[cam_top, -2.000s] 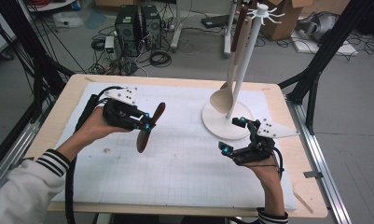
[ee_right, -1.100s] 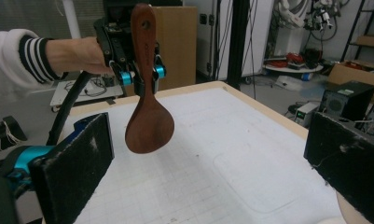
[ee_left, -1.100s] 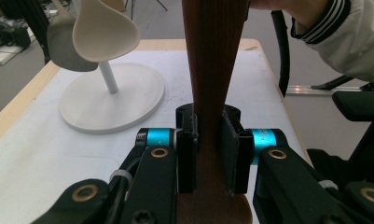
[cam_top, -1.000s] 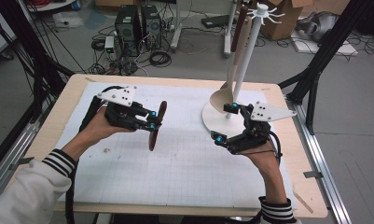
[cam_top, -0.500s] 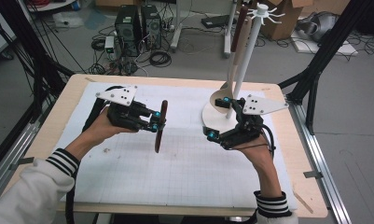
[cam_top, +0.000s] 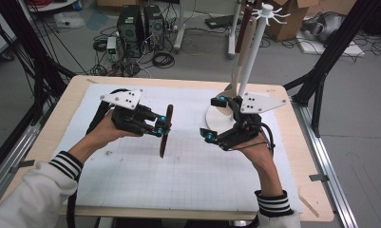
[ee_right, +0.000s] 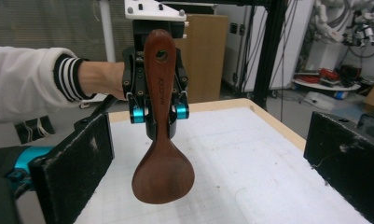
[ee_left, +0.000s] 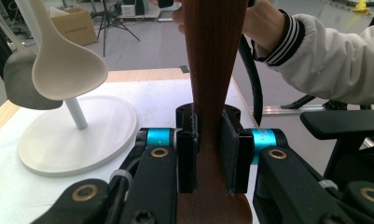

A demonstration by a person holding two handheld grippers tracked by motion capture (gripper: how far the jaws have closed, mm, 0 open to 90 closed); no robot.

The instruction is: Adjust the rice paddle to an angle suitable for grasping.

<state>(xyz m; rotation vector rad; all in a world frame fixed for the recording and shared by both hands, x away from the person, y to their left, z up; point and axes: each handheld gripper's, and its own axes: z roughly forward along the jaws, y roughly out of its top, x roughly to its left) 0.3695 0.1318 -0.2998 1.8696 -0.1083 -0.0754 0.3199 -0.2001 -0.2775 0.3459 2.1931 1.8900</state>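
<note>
A dark wooden spoon hangs bowl down above the white mat, its handle clamped in my left gripper. In the left gripper view the pads press on both sides of the spoon's handle. My right gripper stands open to the right of the spoon, jaws wide and turned toward it, a gap away. In the right gripper view the spoon is ahead between my wide black pads, with the left gripper behind it.
A white utensil rack with a round base stands at the back right, just behind my right gripper. A pale spoon and a grey spatula hang on it. The gridded mat covers the wooden table.
My right gripper has moved from the mat's front right up and left toward the spoon, in front of the rack base. The spoon in the left gripper went from tilted to nearly upright.
</note>
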